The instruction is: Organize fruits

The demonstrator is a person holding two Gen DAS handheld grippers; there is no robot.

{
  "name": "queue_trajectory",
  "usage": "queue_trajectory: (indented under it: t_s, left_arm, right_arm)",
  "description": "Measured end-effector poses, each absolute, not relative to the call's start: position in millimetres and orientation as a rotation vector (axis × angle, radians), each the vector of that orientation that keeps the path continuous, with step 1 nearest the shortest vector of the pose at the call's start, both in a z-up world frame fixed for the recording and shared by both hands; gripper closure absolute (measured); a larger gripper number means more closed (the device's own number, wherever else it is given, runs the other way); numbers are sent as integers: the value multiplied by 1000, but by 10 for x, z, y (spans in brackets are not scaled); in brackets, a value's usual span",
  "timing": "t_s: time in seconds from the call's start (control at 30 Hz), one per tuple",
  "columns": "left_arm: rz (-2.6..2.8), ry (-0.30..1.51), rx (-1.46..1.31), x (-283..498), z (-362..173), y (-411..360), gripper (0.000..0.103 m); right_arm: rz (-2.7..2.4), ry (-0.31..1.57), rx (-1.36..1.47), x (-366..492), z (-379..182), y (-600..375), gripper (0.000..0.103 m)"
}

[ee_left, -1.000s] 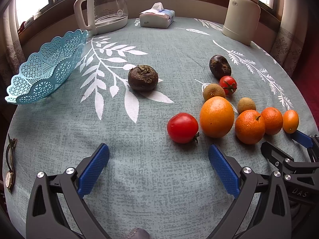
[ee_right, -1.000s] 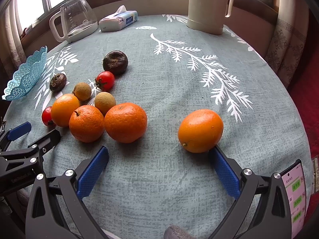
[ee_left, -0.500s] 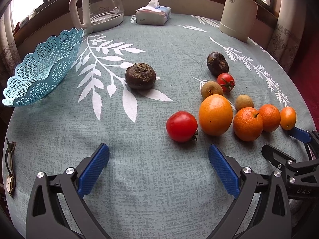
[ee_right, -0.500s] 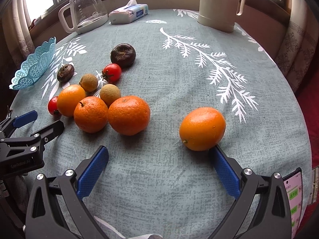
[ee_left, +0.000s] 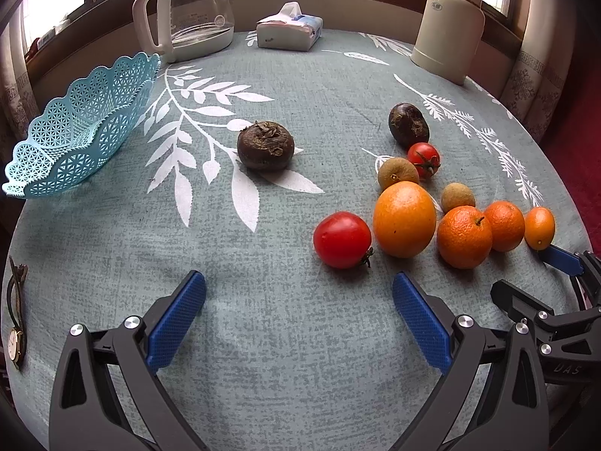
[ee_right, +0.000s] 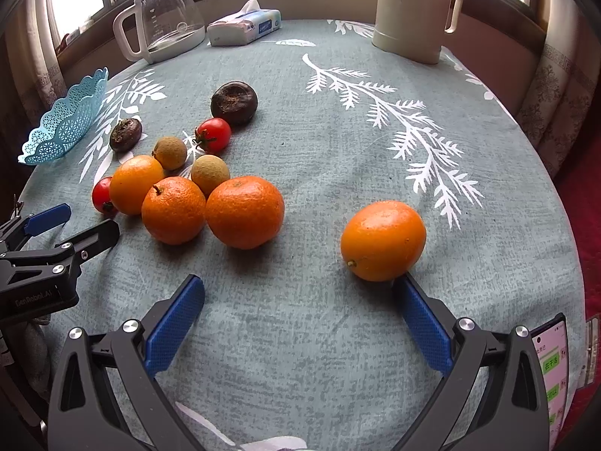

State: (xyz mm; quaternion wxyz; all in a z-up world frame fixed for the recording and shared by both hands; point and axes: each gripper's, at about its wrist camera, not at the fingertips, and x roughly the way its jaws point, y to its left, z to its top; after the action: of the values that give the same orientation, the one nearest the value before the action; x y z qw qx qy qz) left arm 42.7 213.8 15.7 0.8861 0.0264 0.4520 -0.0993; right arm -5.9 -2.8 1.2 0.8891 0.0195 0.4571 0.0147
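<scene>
Tablecloth [ee_right: 338, 143]; phone [ee_right: 552, 368] (right view only)

My left gripper [ee_left: 298, 312] is a black plastic frame with triangular cut-outs in each arm, silver screw heads at the joints, and two fingers faced with blue cross-hatched pads [ee_left: 175, 321]. My right gripper [ee_right: 298, 315] is built the same way. Seen from the side, the left unit carries pale "GenRobot.AI" lettering, the right one letters reading "DAS".

Two low wrist views, shared fruits [ee_left: 405, 219]
</scene>
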Motion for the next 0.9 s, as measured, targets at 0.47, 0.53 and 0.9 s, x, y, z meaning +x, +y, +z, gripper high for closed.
queue_trajectory:
  t_s: [0.47, 0.53, 0.9]
  left_arm:
    - [-272, 898, -83, 384, 212, 2320, 3]
    - [-275, 896, -90, 385, 214, 2326, 3]
    - [-260, 902, -61, 389, 209, 2283, 2]
  right_arm:
    - [12, 948, 44, -60, 29, -19, 5]
    - [18, 943, 55, -78, 37, -38, 5]
    - [60, 919, 145, -67, 118, -110, 5]
